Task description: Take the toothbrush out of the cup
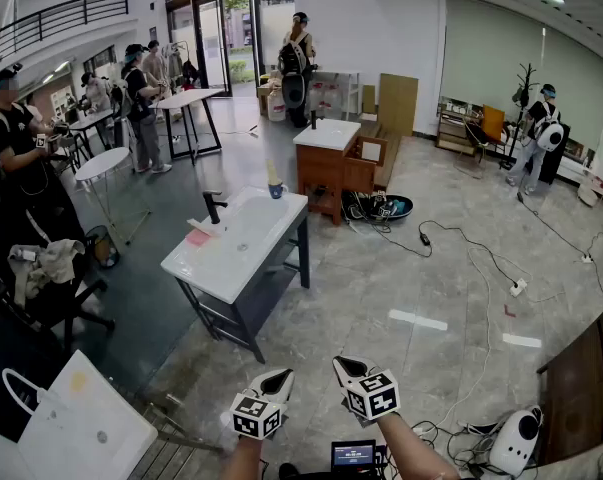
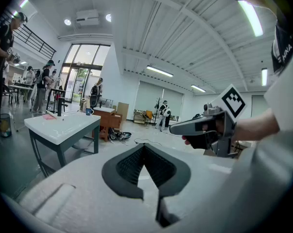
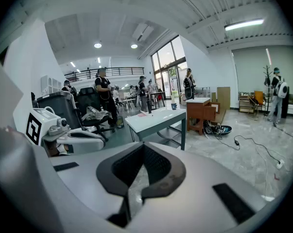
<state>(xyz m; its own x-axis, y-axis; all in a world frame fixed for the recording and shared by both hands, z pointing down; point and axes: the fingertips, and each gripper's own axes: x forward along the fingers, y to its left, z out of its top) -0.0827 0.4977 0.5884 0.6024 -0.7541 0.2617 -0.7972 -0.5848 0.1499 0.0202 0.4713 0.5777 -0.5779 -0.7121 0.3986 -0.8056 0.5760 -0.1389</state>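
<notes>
White table [image 1: 243,230], blue cup [image 1: 276,191], pale toothbrush [image 1: 272,173] upright inside, left gripper [image 1: 280,377], right gripper [image 1: 344,366], jaws pressed together

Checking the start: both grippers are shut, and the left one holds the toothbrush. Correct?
No. The left gripper is shut but empty, as the left gripper view shows; the toothbrush stands in the cup. The right gripper is shut.

There's the small blue cup [image 1: 276,191], upright at the far corner of the white counter [image 1: 243,243], close to its edge. A pale toothbrush [image 1: 273,173] stands in it, poking straight up above the rim. Both sit well off, too small for finer detail.
</notes>
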